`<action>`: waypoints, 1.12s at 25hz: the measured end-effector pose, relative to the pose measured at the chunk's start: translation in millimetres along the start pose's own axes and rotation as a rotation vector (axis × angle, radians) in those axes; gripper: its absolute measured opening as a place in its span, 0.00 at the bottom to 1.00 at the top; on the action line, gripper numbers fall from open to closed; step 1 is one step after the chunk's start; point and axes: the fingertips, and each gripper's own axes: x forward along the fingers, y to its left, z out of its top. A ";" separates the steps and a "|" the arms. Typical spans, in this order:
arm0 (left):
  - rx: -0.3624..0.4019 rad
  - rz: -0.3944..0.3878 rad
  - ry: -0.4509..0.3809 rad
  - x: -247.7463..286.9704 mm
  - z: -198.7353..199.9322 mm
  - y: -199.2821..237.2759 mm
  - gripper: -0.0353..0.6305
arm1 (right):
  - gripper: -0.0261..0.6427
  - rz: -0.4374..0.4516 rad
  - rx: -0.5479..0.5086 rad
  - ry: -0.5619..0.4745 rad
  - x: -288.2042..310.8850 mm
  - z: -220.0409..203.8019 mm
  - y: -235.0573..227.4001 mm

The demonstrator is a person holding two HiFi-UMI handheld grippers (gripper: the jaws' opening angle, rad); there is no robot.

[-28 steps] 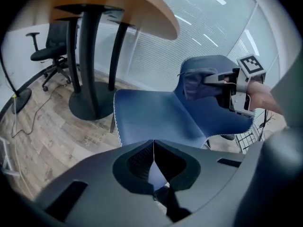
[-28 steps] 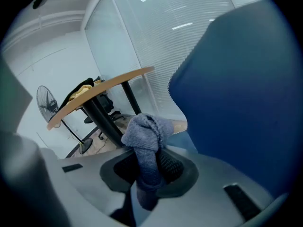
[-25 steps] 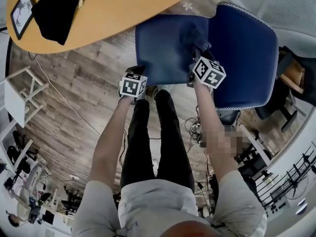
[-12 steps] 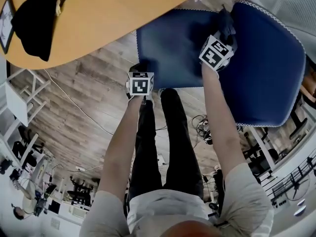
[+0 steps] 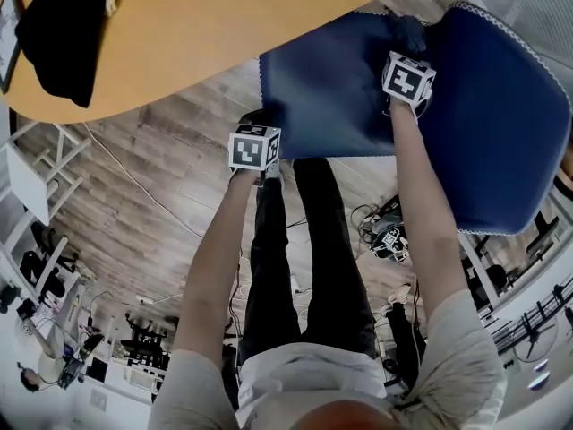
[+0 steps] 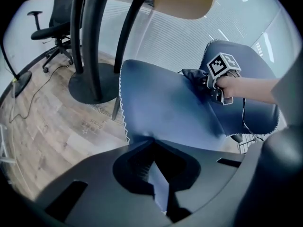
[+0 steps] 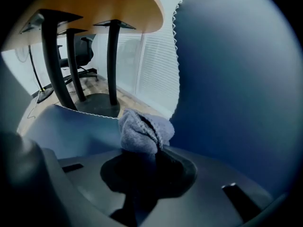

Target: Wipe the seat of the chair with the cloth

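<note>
The chair's blue seat (image 5: 327, 88) has a white zigzag trim, and its blue backrest (image 5: 501, 124) rises at the right. My right gripper (image 5: 407, 47) is shut on a bunched grey-blue cloth (image 7: 142, 129) at the seat's rear, where the seat (image 7: 71, 126) meets the backrest (image 7: 236, 89). The left gripper view shows that cloth (image 6: 191, 75) resting against the seat (image 6: 165, 108). My left gripper (image 5: 260, 119) is at the seat's front left corner. Its jaws (image 6: 154, 148) are closed, with a sliver of the blue seat edge between them.
A round wooden table (image 5: 197, 25) overhangs the seat's far side, with a black garment (image 5: 63, 25) on it. Its dark legs and base (image 6: 90, 79) stand just beyond the chair. Cables (image 5: 385, 231) lie on the wood floor, and a black office chair (image 6: 54, 27) stands farther off.
My right gripper has carried the cloth across the seat toward the rear, up to the backrest. My left gripper stays at the seat's front corner.
</note>
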 end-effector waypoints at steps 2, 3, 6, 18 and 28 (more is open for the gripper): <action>0.006 0.018 -0.012 0.1 -0.2 0.2 0.09 | 0.15 0.025 -0.021 0.006 -1.9 -1.6 9.8; 0.010 0.025 -0.015 -0.1 -1.0 0.2 0.09 | 0.15 0.042 -0.035 0.009 -3.1 -2.8 17.9; 0.038 0.023 -0.012 -0.1 -3.0 -1.1 0.09 | 0.15 0.069 -0.085 0.005 -4.8 -3.6 37.3; 0.060 0.010 -0.055 -0.3 -1.9 -0.7 0.09 | 0.15 0.094 -0.017 0.041 -6.2 -2.3 42.2; 0.206 0.015 -0.025 -0.8 -3.1 -3.8 0.09 | 0.15 0.100 -0.009 0.023 -12.8 -1.5 64.8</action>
